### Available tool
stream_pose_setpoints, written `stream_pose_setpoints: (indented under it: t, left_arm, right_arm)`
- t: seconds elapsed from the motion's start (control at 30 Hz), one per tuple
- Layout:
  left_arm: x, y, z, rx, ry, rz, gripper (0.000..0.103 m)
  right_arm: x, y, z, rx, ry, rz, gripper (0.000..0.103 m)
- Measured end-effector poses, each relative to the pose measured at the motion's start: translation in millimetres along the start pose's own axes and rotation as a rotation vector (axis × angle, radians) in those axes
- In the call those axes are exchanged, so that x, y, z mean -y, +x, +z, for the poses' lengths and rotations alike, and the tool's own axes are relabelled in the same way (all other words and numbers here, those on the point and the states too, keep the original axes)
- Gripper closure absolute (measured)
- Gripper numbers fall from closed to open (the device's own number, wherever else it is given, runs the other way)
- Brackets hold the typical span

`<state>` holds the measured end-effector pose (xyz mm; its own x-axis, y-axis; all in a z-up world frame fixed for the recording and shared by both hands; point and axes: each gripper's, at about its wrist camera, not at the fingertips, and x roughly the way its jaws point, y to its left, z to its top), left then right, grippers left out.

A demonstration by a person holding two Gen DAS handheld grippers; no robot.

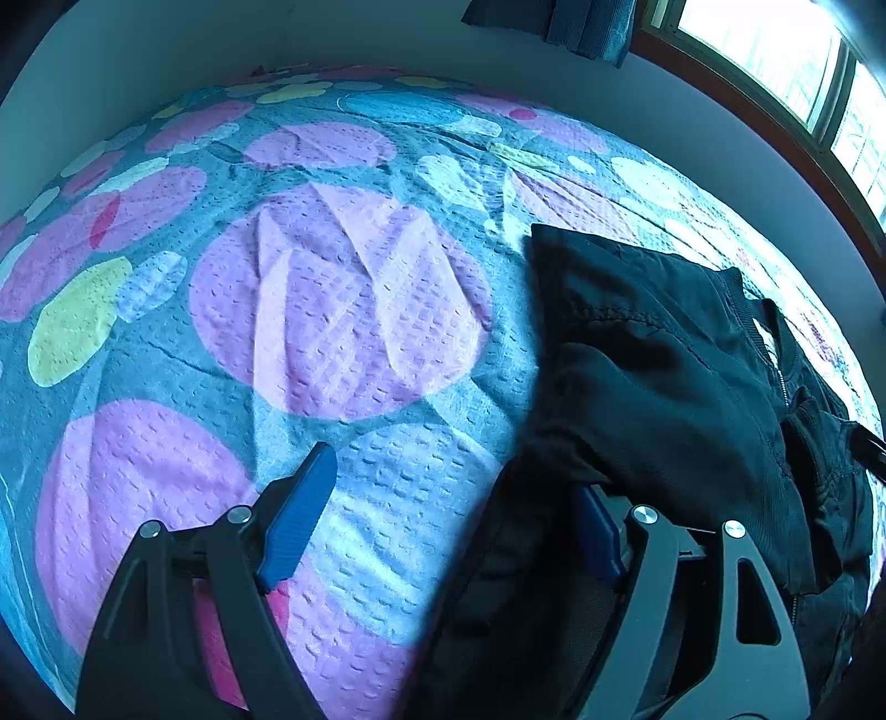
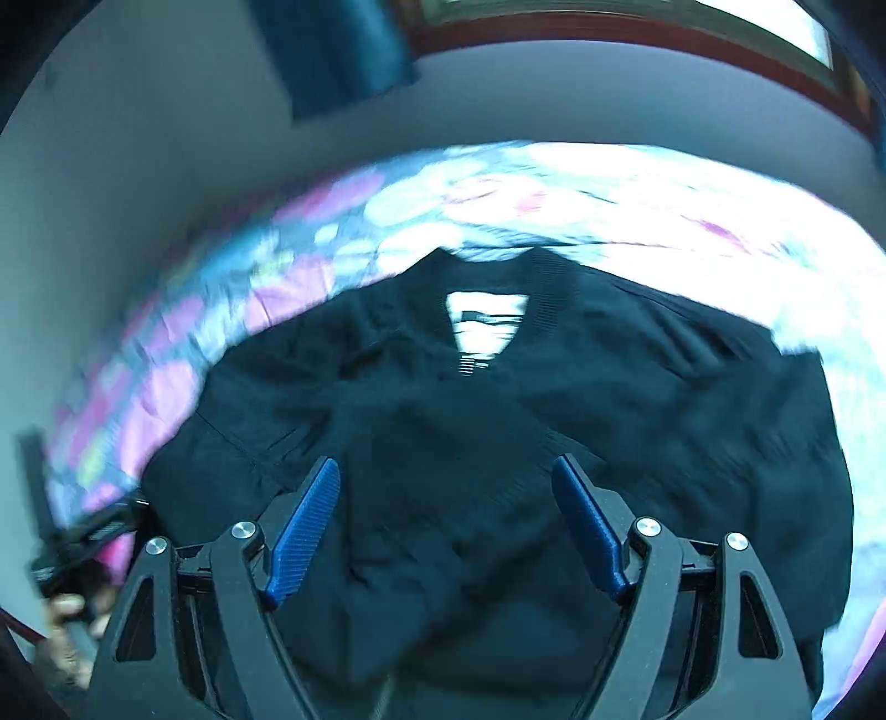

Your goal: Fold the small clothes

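Dotted bedspread (image 1: pixel 343 310) | black jacket (image 2: pixel 498 421), neck label (image 2: pixel 487 321) unreadable | both grippers (image 1: pixel 443 515) (image 2: pixel 446 526) apart

Jacket on the bed, one hand-held gripper at its side and one above it.

The jacket (image 1: pixel 681 382) lies on the bed (image 1: pixel 332 310), toward the right of the left wrist view, with bare bedspread spreading left and far of it. The left hand-held gripper (image 1: pixel 443 515) sits at the jacket's left edge, and cloth drapes over its right finger (image 1: pixel 595 534). A wall rises behind the bed, with a window (image 1: pixel 786 66) at the far right and a curtain (image 1: pixel 576 22) left of it. In the right wrist view, the right hand-held gripper (image 2: pixel 446 531) hangs over the jacket's near middle, the collar (image 2: pixel 487 277) on the far side.
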<state>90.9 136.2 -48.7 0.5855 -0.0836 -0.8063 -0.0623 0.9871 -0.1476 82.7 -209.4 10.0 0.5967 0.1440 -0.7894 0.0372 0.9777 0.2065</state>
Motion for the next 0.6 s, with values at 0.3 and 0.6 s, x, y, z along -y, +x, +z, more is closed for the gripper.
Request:
stream_pose_setpoints:
  t: [0.3,0.6]
  left_arm:
    - [-3,-1,0,0.005,-0.012,-0.020,0.023]
    - [-4,0,0,0.006,-0.016,-0.025,0.022]
  right_arm:
    - [-9,22,-9,-0.025,-0.081,-0.148,0.027]
    - [122,-59,-62,0.093,0.355,0.138,0.025]
